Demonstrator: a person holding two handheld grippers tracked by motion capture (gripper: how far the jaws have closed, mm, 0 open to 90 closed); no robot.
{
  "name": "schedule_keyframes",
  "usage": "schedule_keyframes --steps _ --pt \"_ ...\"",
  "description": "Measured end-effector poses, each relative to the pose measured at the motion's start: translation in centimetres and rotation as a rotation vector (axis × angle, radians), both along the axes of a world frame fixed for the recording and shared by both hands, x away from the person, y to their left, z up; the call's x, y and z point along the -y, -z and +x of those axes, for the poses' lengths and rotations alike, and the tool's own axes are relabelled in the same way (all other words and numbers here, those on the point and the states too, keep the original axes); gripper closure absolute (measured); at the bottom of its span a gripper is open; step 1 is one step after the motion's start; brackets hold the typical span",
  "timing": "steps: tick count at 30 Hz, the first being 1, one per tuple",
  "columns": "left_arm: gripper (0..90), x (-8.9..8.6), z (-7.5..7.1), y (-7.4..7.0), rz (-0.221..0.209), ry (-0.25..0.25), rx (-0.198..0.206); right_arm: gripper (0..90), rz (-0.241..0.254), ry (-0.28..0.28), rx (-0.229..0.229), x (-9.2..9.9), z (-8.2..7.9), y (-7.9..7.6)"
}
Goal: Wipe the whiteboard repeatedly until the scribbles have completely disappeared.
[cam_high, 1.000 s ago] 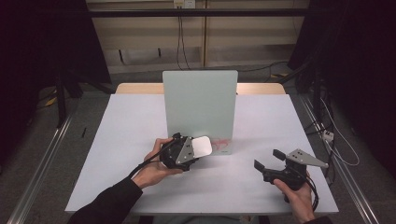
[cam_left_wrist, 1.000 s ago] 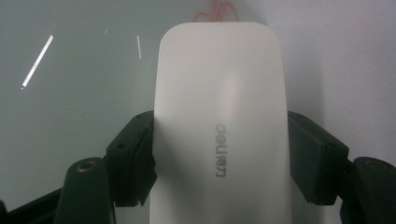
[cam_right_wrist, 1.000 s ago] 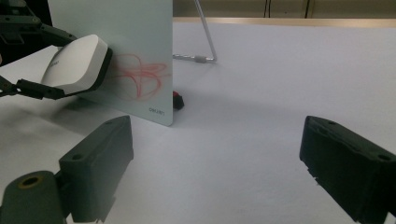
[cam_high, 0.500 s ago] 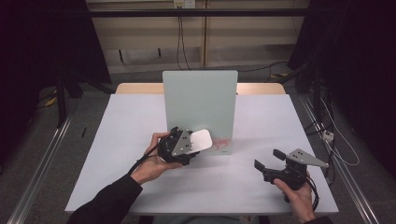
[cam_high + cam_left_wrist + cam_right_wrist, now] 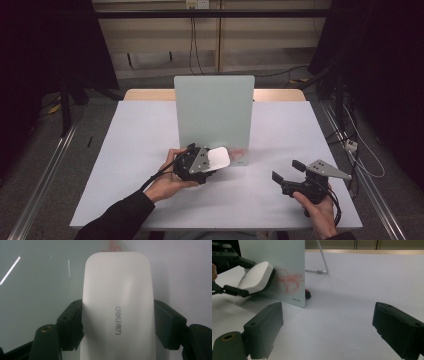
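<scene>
Wiping red scribble (image 5: 289,280) off whiteboard (image 5: 214,115) | left gripper (image 5: 207,162) clamps eraser (image 5: 218,158) | right gripper (image 5: 291,172) agape, idle | risk: hard push may topple propped board

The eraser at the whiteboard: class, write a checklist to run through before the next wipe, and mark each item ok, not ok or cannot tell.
1. Eraser gripped on both sides by the left hand-held gripper: ok.
2. Eraser's dark felt side faces the whiteboard: ok, seen in the right gripper view.
3. Felt pressed flat against the whiteboard: cannot tell.
4. Red scribble cleaned off: not ok, it shows beside the eraser.
5. Whiteboard upright on its wire stand: ok.
6. Right hand-held gripper open and well away from the whiteboard: ok.
</scene>
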State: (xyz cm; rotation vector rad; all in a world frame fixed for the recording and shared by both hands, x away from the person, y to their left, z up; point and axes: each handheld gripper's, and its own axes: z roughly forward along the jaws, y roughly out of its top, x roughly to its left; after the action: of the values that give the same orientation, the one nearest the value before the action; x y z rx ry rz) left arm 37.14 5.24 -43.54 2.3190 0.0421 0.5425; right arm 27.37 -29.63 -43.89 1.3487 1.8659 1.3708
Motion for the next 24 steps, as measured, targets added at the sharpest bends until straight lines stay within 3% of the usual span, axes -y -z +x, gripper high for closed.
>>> schedule_keyframes --steps 3,7,11,15,19,24 --pt "31.1 0.3 -0.2 0.3 0.037 0.020 0.001 9.3 0.003 0.002 0.000 0.0 0.0 0.0" --pt "31.1 0.5 0.1 -0.1 0.013 0.015 0.005 9.3 0.000 0.002 -0.001 0.1 0.0 0.0" --pt "31.1 0.6 0.6 -1.6 -0.022 0.003 0.031 9.4 0.002 0.002 -0.002 0.0 0.1 0.0" --pt "31.1 0.9 1.0 -2.6 -0.031 -0.001 0.057 9.3 0.003 0.000 -0.001 0.0 0.0 0.0" --pt "31.1 1.3 0.6 -1.6 -0.009 0.019 0.047 9.3 0.004 0.002 -0.001 0.1 0.0 0.0" --pt "31.1 1.5 0.2 -0.4 0.060 0.050 0.020 9.3 0.005 0.001 0.000 0.0 0.0 0.0"
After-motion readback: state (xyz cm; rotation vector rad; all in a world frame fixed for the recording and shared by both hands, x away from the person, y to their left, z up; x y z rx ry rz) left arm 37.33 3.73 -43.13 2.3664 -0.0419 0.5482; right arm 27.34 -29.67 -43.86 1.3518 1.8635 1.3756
